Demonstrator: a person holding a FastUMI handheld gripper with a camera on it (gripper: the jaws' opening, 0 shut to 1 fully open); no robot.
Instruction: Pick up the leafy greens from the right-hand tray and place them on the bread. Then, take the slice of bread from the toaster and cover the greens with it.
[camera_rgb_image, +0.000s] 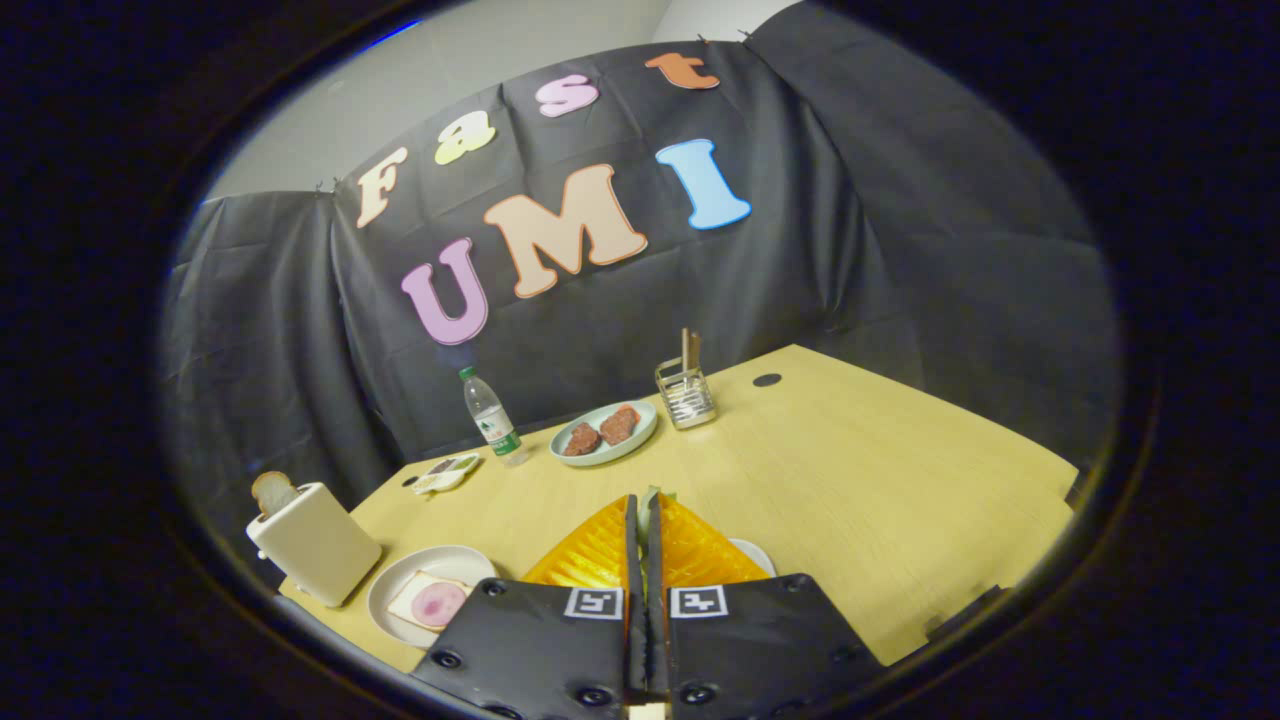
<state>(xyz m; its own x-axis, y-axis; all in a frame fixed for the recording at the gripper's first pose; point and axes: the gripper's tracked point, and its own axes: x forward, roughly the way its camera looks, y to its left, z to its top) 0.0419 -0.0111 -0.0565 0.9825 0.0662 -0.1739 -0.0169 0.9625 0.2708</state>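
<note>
My gripper (645, 508) is held above the wooden table (880, 470), its two fingers pressed together. A thin strip of leafy greens (651, 497) pokes out between the fingertips. Just behind the right finger the rim of a white tray (757, 553) peeks out. Left of the fingers, a white plate (400, 578) carries a slice of bread (430, 602) topped with a pink round of ham. Further left stands a cream toaster (315, 542) with a bread slice (272, 491) sticking up from its slot.
At the table's far side stand a water bottle (493, 415), a pale plate with two brown meat pieces (605, 432), a wire holder (686, 395) and a small dish (447, 472). A cable hole (767, 380) lies beyond the holder.
</note>
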